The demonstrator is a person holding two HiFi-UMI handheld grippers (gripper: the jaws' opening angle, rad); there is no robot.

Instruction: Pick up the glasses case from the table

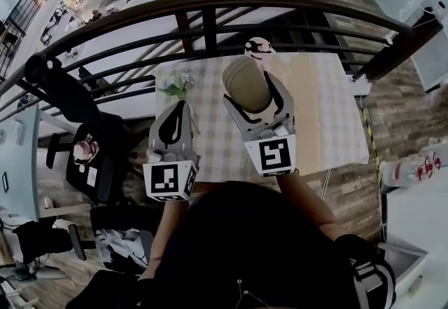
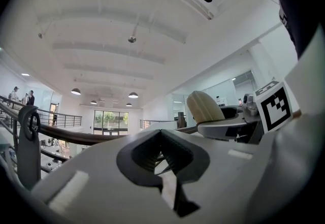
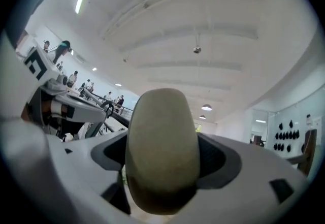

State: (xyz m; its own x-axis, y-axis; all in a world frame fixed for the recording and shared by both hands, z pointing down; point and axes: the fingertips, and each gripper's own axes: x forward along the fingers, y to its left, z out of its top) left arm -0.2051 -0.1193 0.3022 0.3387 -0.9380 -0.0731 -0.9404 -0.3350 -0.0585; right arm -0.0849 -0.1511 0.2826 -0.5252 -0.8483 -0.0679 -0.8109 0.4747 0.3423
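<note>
Glasses case (image 1: 246,80) clamped in right gripper (image 1: 257,101) has its lower end hidden; left gripper (image 1: 175,118) closed, empty.

glasses case (image 1: 246,83) lower end hidden by fingers (image 1: 283,101), distant people (image 2: 30,97) too small to tell

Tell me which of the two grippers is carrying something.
The right gripper: its jaws clamp the beige glasses case between them. The left gripper has its jaws together with nothing between them.
</note>
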